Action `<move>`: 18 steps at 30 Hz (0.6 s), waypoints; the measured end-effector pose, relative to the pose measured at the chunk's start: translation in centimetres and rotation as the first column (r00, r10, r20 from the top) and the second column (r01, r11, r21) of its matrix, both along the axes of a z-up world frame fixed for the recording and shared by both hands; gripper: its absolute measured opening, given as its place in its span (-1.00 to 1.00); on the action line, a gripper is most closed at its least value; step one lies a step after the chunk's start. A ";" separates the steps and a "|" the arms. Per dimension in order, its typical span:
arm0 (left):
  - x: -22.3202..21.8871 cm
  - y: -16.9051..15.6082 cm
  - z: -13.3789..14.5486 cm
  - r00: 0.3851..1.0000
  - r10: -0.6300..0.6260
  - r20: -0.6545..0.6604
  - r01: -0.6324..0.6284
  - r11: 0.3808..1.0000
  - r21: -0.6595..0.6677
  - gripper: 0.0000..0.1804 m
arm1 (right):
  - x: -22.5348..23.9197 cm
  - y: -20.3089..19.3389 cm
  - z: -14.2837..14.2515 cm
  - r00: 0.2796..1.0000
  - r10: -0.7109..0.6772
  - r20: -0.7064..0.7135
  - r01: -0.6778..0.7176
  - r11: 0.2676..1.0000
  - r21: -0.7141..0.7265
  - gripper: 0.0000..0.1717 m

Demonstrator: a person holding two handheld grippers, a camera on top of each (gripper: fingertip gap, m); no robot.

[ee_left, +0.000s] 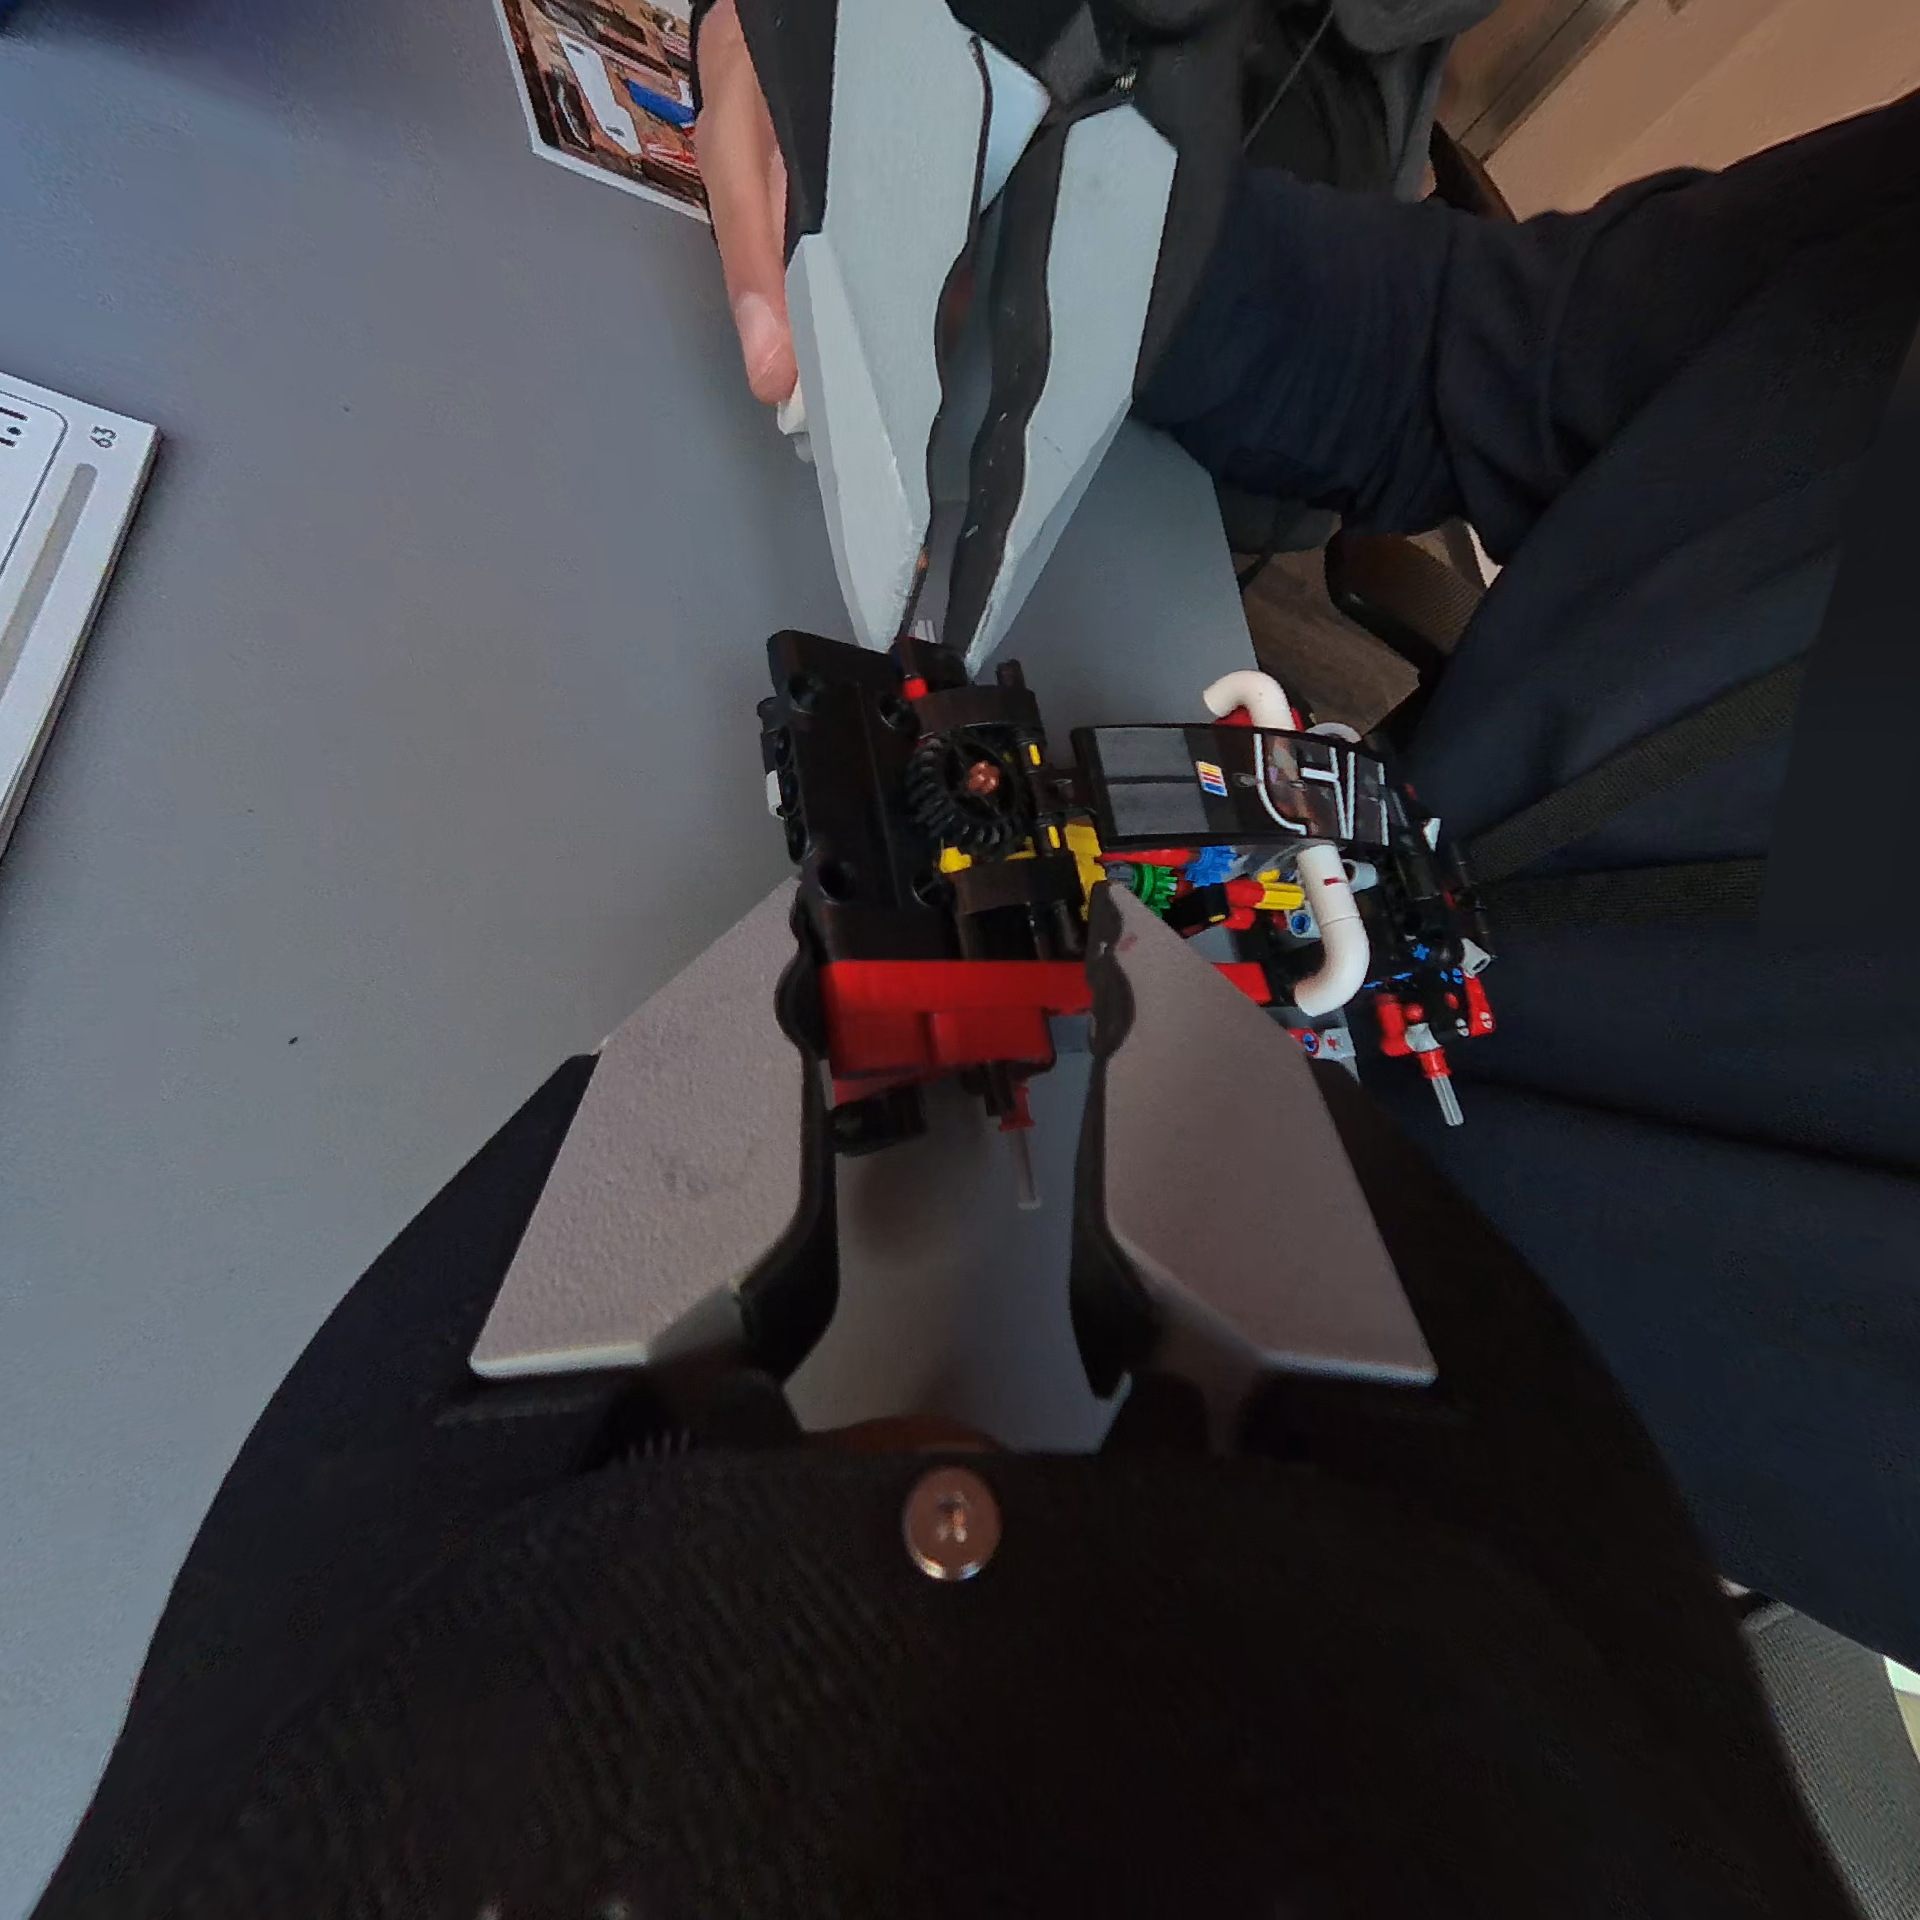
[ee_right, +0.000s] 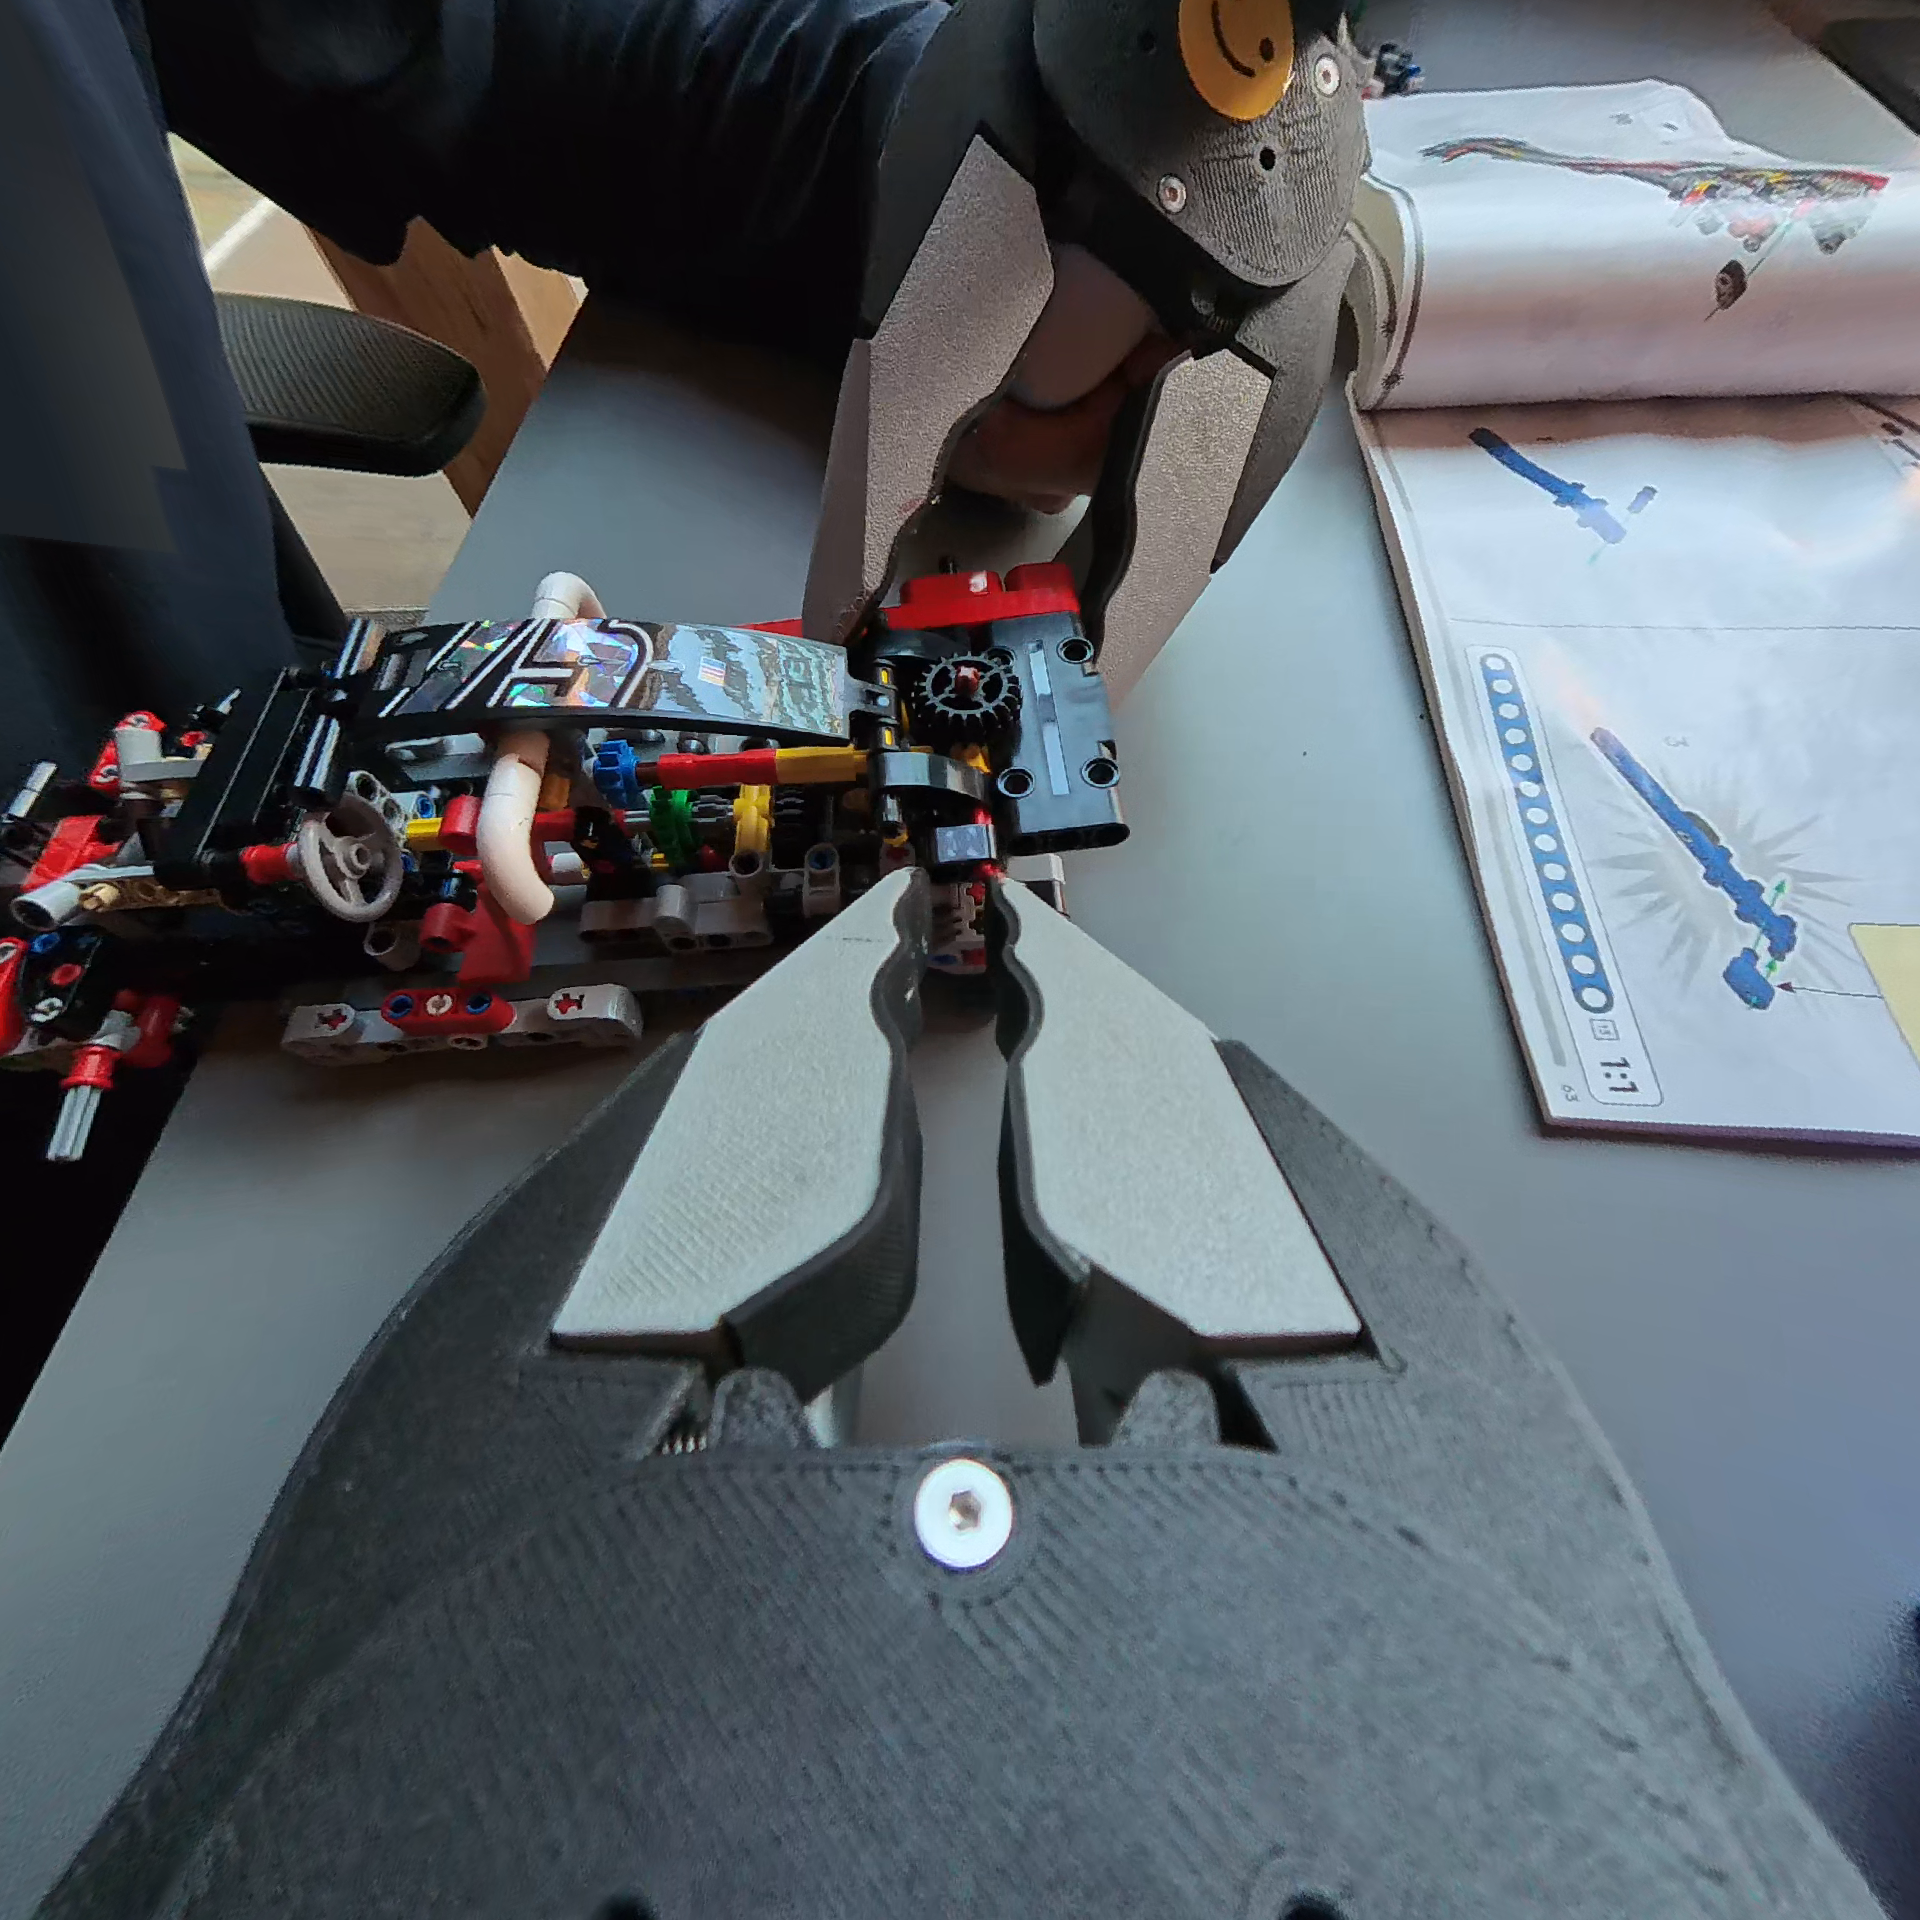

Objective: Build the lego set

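A plain grey table (ee_right: 1299, 831) carries a brick-built model car (ee_right: 623, 790) at its edge, beside an office chair (ee_right: 343, 384). The left gripper (ee_left: 951, 977) clamps its red block (ee_left: 935, 1003); the right gripper (ee_right: 956, 914) pinches a small red piece (ee_right: 961, 914). An open instruction booklet (ee_right: 1662, 727) lies well apart

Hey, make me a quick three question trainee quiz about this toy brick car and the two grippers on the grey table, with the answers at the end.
1. True or false: the left gripper has its fingers closed on the red block at the end of the black, red and yellow plastic brick car model.
2. Which colour is the toothed gear on the top of the car's end? A) black B) white C) orange
3. Fill in: the open printed instruction booklet lies on the grey table to the ____ of the car in the right wrist view.

Key: 1 true; 2 A; 3 right. The right gripper pinches a small red and grey part low on the car's end.
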State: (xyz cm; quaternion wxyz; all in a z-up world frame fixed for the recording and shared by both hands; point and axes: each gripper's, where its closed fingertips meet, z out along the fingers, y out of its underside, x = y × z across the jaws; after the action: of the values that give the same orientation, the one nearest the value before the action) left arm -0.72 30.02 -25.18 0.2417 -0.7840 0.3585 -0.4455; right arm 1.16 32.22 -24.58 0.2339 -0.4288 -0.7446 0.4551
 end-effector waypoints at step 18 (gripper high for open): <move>0.3 0.1 0.0 1.000 0.003 0.019 -0.003 1.000 -0.006 -0.47 | -0.1 -0.2 0.3 0.998 0.001 -0.060 0.002 0.999 0.050 -0.87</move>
State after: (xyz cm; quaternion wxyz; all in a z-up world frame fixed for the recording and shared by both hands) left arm -0.47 30.09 -25.17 0.2436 -0.7810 0.3537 -0.4534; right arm 1.02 32.03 -24.24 0.2667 -0.4091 -0.7484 0.4488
